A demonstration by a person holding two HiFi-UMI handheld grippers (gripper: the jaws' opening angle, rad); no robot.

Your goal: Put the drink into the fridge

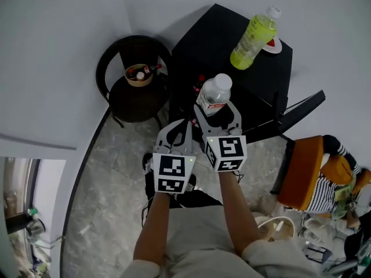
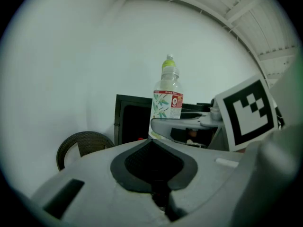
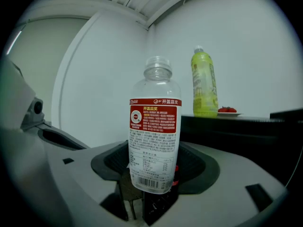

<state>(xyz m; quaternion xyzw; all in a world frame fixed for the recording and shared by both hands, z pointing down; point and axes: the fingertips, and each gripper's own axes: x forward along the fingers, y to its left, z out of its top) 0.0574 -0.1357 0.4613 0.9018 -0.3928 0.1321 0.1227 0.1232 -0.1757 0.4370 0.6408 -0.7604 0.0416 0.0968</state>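
Black box-shaped cabinet (image 1: 232, 57) has a round dark wicker chair (image 1: 136, 80) beside it. Before the cabinet, the left gripper (image 1: 181, 129) has its jaws pressed together, empty. The right gripper (image 1: 214, 108) has its jaws clamped on an upright, clear, red-labelled drink bottle (image 3: 154, 141). A yellow-green plastic bottle (image 1: 253, 36) stands on the cabinet's top.

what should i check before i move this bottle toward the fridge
1. Grip: ok. The right hand-held gripper is shut on the lower body of the clear bottle.
2. Bottle upright: ok, it stands nearly vertical between the jaws.
3. Cap: ok, the white cap is on.
4. Spare hand: ok, the left hand-held gripper has its jaws together with nothing in them.
5. Way in: ok, the fridge appears to have its door swung open to the right.
6. Room inside: cannot tell, the interior is dark.
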